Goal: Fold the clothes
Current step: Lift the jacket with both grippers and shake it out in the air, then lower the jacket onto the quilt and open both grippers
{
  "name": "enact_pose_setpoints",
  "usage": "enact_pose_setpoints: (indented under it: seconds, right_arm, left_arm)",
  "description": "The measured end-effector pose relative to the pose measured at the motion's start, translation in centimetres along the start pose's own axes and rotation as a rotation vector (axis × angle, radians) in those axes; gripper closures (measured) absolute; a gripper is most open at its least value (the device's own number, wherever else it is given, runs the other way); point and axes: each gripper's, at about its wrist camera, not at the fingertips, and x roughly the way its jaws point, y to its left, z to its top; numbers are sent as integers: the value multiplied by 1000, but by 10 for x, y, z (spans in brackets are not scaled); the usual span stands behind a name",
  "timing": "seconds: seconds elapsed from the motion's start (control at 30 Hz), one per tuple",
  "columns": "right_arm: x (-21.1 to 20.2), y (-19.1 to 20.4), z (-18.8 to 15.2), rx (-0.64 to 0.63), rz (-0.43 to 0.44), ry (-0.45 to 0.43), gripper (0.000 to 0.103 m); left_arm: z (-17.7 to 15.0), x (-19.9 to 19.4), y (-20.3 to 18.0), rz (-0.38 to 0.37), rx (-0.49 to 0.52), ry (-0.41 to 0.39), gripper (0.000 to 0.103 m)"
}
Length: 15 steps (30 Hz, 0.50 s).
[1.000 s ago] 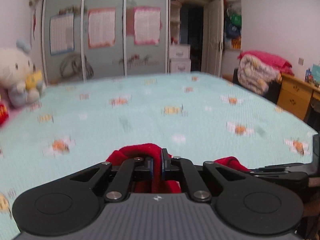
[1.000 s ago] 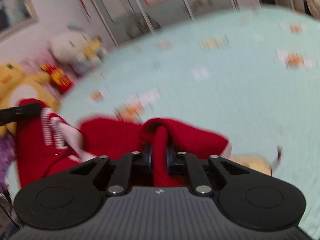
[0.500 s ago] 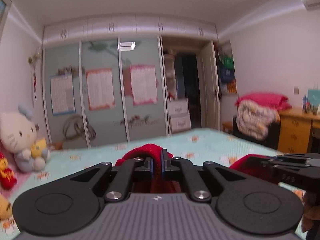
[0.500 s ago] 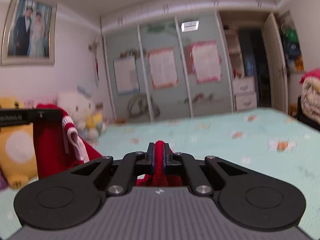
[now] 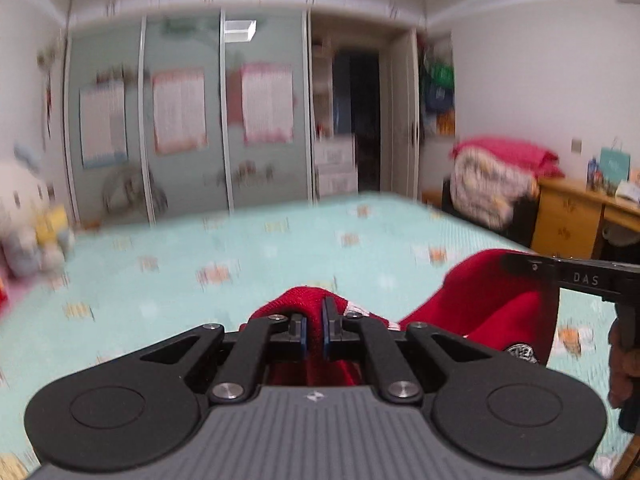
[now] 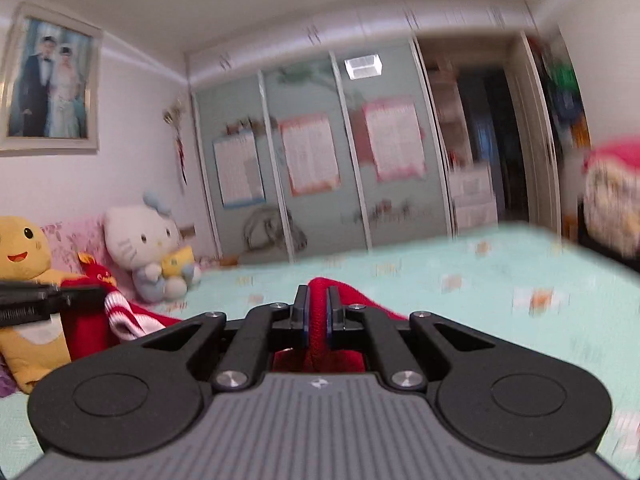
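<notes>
A red knit garment (image 5: 496, 300) with red-and-white striped trim hangs between both grippers above the bed. My left gripper (image 5: 315, 320) is shut on a bunched red fold of it. My right gripper (image 6: 316, 312) is shut on another red fold (image 6: 318, 300). In the left wrist view the right gripper's black body (image 5: 588, 276) shows at the right, with cloth draped below it. In the right wrist view the left gripper's body (image 6: 36, 300) shows at the left, with a striped cuff (image 6: 120, 316) beside it. The garment's lower part is hidden behind the gripper bodies.
A bed with a pale green patterned cover (image 5: 240, 264) lies below. Plush toys (image 6: 148, 248) sit at its left against the wall. Sliding wardrobe doors (image 5: 184, 120) stand beyond. A stack of bedding (image 5: 496, 180) and a wooden desk (image 5: 572, 216) stand at the right.
Both grippers lifted the red garment off the bed, views swinging from the cover to the room. Since half a second ago the left view has dipped, showing more bed.
</notes>
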Motion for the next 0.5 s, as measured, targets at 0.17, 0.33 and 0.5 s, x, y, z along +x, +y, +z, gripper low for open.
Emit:
enact_pose_setpoints:
  seconds: [0.17,0.33,0.5]
  right_arm:
    - [32,-21,-65,50,-34,182,95]
    - [63,-35,-133,53,-71,439,72]
    - [22,-23,-135,33,-35,401,48]
  left_arm:
    - [-75,82,-23,13,76,282,87]
    - [-140,114,-27,90,158,468,71]
    - [-135,66,5,90,-55,414,43]
